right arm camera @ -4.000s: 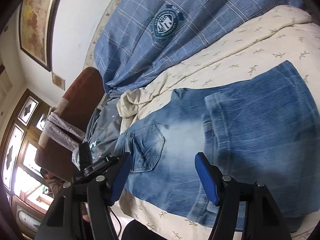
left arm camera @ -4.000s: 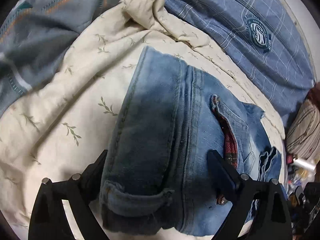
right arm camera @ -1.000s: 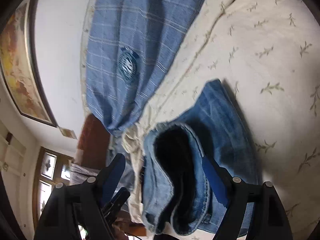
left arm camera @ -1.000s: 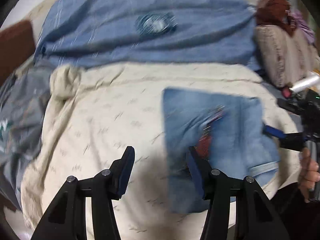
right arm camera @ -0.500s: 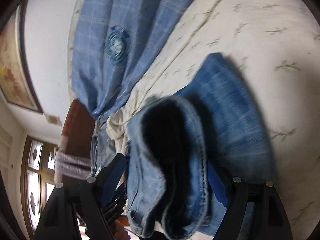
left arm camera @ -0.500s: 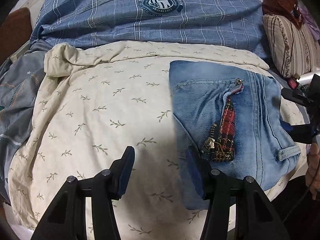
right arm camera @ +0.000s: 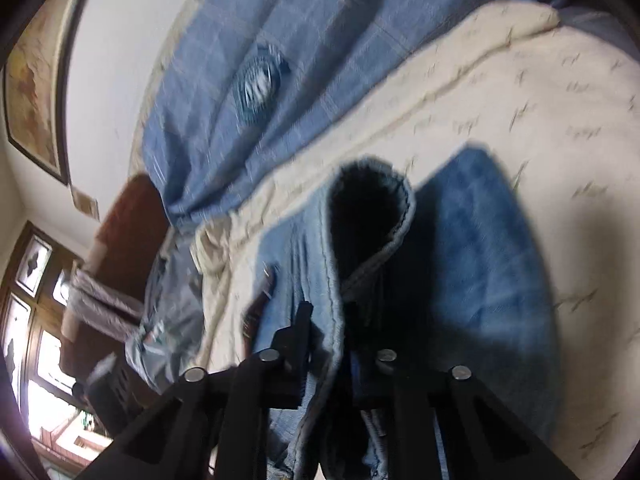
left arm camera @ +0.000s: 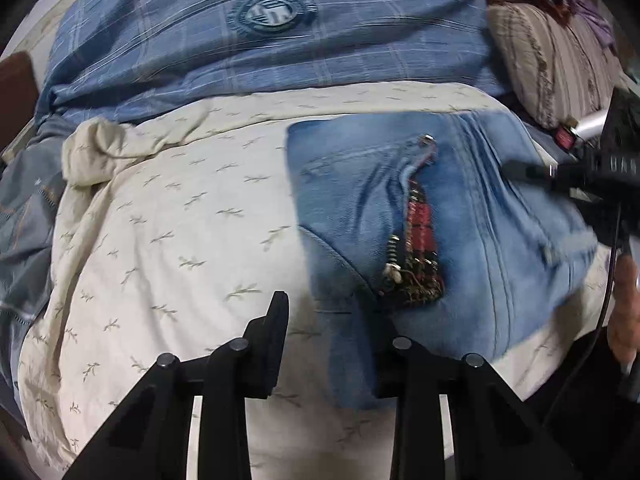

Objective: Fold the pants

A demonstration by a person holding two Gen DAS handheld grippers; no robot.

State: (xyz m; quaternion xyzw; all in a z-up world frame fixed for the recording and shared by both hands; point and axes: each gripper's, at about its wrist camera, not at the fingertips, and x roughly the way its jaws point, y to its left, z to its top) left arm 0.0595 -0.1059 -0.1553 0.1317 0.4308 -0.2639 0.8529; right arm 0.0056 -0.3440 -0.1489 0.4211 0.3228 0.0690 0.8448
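1. The right wrist view is blurred; the right gripper [right arm camera: 326, 344] appears clamped narrowly on a raised edge of the jeans [right arm camera: 476, 264], though the fingertips are partly buried in denim.
2. The left gripper [left arm camera: 332, 320] hovers with its jaws spread wide, holding nothing, its right finger over the jeans' near edge.
3. The jeans [left arm camera: 460, 240] lie folded into a thick faded-denim block on the cream quilt [left arm camera: 180, 220] (leaf-sprigged), red plaid lining showing at the open fly.
4. Beyond the quilt lies a blue checked cover [left arm camera: 260, 40]; right of the jeans, a striped pillow [left arm camera: 552, 60].
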